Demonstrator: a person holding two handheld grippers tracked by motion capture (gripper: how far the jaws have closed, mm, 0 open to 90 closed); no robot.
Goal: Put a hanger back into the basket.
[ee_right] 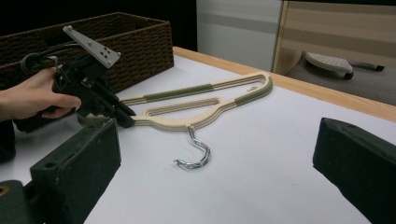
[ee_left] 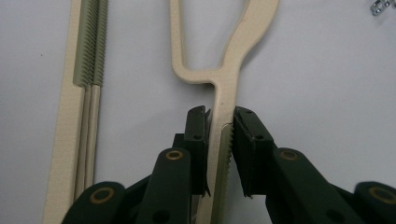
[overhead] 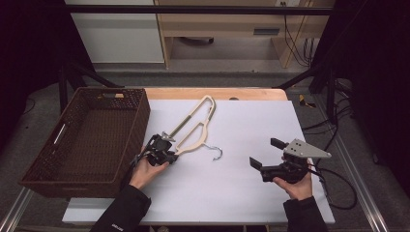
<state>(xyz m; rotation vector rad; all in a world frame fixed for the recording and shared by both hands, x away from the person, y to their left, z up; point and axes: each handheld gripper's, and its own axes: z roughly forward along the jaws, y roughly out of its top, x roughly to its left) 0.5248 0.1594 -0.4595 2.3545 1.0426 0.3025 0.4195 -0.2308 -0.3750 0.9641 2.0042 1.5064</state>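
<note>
From the high view, my left gripper (overhead: 167, 145) has its jaws at one end of the cream plastic clothes hanger with the bent chrome hook (overhead: 193, 133), which lies flat on the white sheet covering the table (overhead: 251, 193), its long body running away from me at a slant and its hook curling toward the open middle of the sheet. Just beside my left hand (overhead: 145, 170) sits the dark brown woven basket (overhead: 51, 182), near enough that I judge it the likely place for the hanger, which would explain taking the end closest to it. My right gripper (overhead: 265, 153) rests well apart on the right of the sheet, jaws spread and holding nothing, kept out of the way while the left does the work. In the left gripper view, my two black pads (ee_left: 250, 140) bracket the hanger's narrow arm (ee_left: 223, 112) just below where it forks into a loop; the right pad lies against the ribbed edge, the left pad sits a hair off or barely touching, so I read this as a pinch closing on the arm, not yet firm. In the right gripper view, my own jaws stand wide at the bottom corners, and across the table the left gripper (ee_right: 126, 119) bites the hanger's (ee_right: 205, 109) near tip, low to the sheet so it can lift without twisting.
</note>
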